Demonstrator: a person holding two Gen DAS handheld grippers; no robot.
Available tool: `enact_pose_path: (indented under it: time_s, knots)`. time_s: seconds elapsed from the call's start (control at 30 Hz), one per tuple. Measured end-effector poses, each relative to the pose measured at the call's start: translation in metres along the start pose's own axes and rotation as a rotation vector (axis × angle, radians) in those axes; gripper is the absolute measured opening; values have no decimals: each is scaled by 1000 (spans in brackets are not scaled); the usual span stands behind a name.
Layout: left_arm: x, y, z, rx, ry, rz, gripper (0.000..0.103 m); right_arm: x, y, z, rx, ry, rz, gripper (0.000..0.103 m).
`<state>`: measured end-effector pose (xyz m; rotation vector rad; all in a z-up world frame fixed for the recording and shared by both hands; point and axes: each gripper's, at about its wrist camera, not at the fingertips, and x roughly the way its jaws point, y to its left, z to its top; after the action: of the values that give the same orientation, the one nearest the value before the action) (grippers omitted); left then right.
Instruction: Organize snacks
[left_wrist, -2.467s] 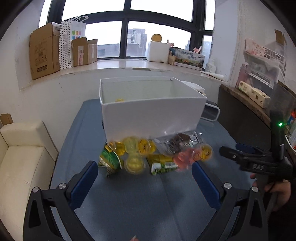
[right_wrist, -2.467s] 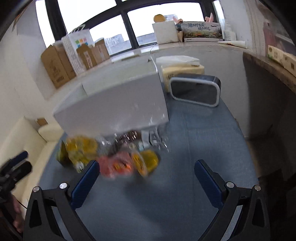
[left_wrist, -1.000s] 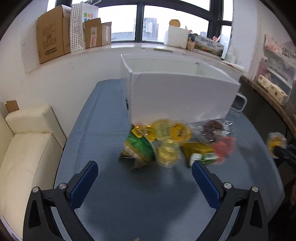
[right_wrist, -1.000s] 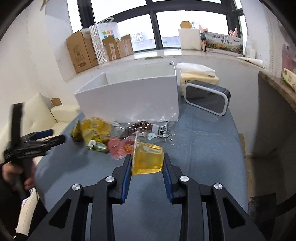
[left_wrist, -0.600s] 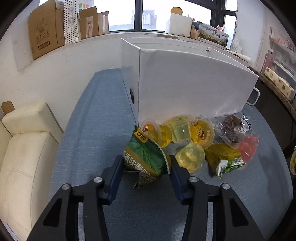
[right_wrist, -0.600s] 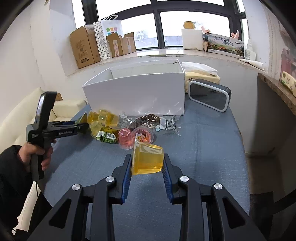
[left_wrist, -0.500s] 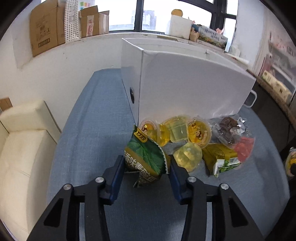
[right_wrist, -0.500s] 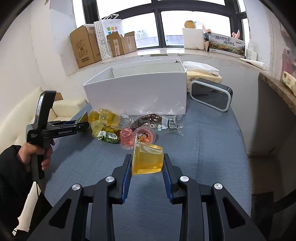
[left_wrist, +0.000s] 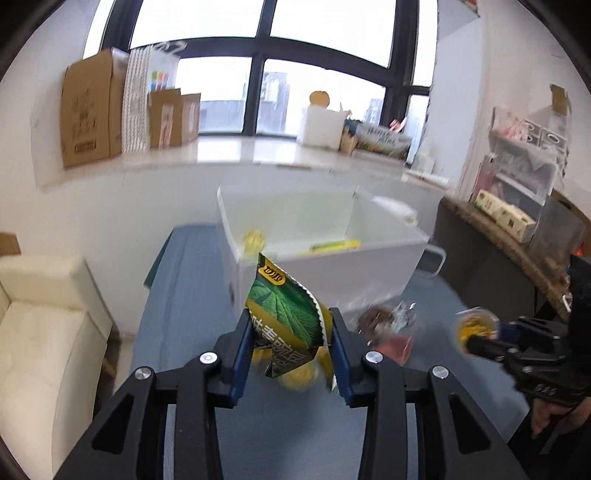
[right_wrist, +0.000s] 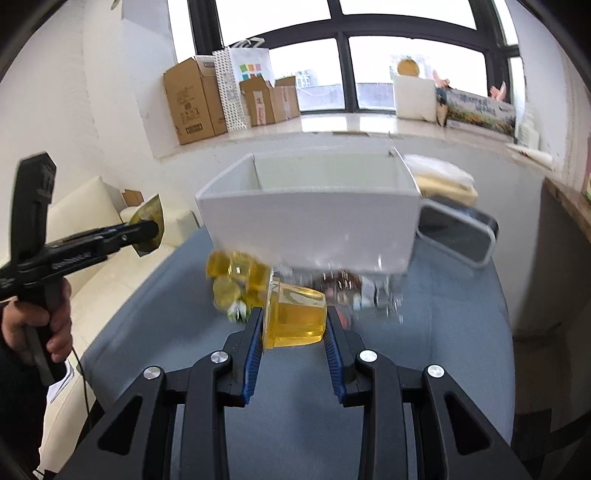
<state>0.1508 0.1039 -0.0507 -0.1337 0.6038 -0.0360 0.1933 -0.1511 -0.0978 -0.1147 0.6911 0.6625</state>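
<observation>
snacks: left gripper (left_wrist: 291, 350) closing on green packet (left_wrist: 286, 317), right gripper (right_wrist: 293, 328) holding jelly cup (right_wrist: 295, 317); bin (left_wrist: 332, 266) just ahead of both.

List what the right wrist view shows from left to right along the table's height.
Hand on the left gripper holding a green snack packet → pile of yellow jelly cups → jelly cup in the right gripper → black-framed container.

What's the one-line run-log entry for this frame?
left gripper: closing on green snack bag | right gripper: holds yellow jelly cup | white box: open | other snacks on table
</observation>
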Motion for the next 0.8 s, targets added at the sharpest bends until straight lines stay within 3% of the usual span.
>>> enact_pose_path:
  time_s: [0.13,0.33,0.53,0.6,0.63,0.67,0.7,0.73,0.8]
  knots:
    - [6,-7,31,34,-25,10,42,12,-1,32,-19,-27,3,34]
    - [50,-13,81,67,-20,24,42,42,-15,92,-23,-66,-21,34]
    - [100,-5,99,41,22,17,42,80,-42,130,39,-52,-55,34]
    - [116,-5,96,59,68,16,45,93,-47,132,24,-35,-85,35]
    - [124,-5,94,73,100,31,56,97,-51,132,26,-26,-90,35]
    - [131,-5,90,85,121,62,68,101,-55,131,37,-14,-94,48]
    - [134,-4,86,93,126,91,94,105,-61,130,58,-4,-115,62]
    - [133,-2,82,94,109,102,103,105,-65,129,68,-6,-131,89]
    - [133,1,78,83,120,83,103,100,-71,127,77,-52,-137,95]
